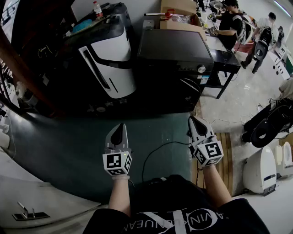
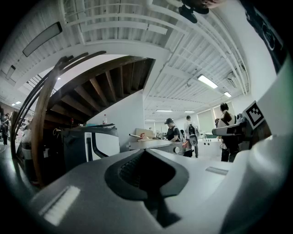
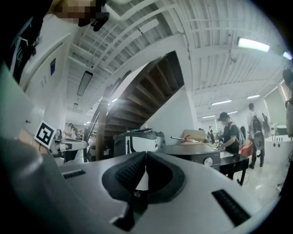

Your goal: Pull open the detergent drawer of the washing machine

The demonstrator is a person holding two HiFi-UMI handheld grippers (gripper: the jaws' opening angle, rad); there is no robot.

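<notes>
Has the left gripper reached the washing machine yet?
No, the left gripper hovers over the green floor, well short of the washing machine.

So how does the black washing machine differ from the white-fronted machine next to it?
The washing machine is all dark; the white-fronted machine carries a white panel crossed by a black band. The washing machine has a flat top and a round knob at its front corner; the white-fronted machine has a humped top, no knob visible. A cardboard box shows at the washing machine's far edge, a bottle at the other's. Both stand side by side.
</notes>
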